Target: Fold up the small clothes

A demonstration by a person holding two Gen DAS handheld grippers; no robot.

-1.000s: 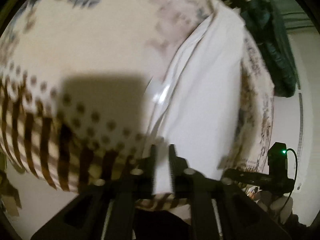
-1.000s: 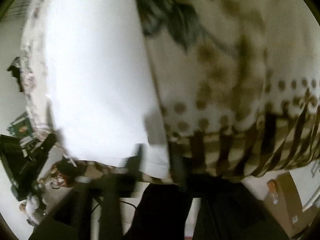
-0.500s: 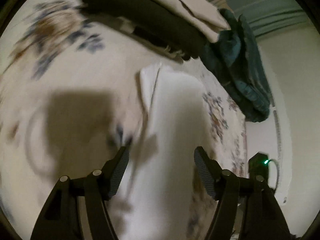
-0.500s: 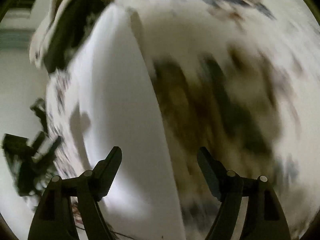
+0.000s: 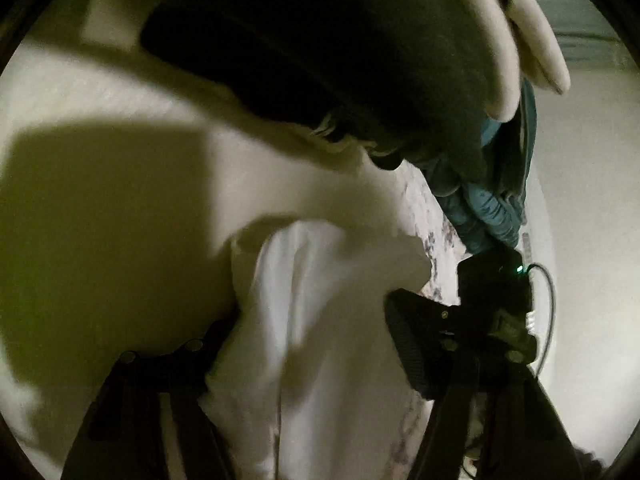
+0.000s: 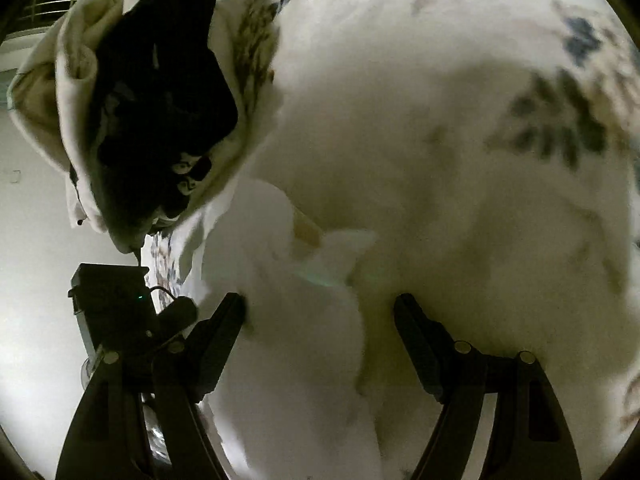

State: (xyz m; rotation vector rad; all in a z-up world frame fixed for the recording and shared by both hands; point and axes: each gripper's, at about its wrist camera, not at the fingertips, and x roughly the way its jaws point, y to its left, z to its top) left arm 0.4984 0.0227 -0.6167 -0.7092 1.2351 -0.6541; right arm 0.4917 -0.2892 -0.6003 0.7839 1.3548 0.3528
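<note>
A white folded garment (image 5: pixel 320 320) lies on the floral cloth surface (image 5: pixel 120 140). My left gripper (image 5: pixel 308 340) is open, its jaws wide on either side of the garment's near end. In the right wrist view the same white garment (image 6: pixel 288 340) lies bunched between the spread jaws of my right gripper (image 6: pixel 320 320), which is open too. The other gripper (image 6: pixel 116 304) shows at the left, close by. Neither gripper holds anything.
A pile of clothes lies just beyond the garment: a black piece (image 5: pixel 320 52) under a cream one (image 5: pixel 528 40), with a teal garment (image 5: pixel 492 200) at the surface's right edge. The same pile (image 6: pixel 160 92) shows at upper left in the right wrist view.
Both grippers let go of the white garment and opened. They then moved forward along it toward the clothes pile; the striped table edge has left view.
</note>
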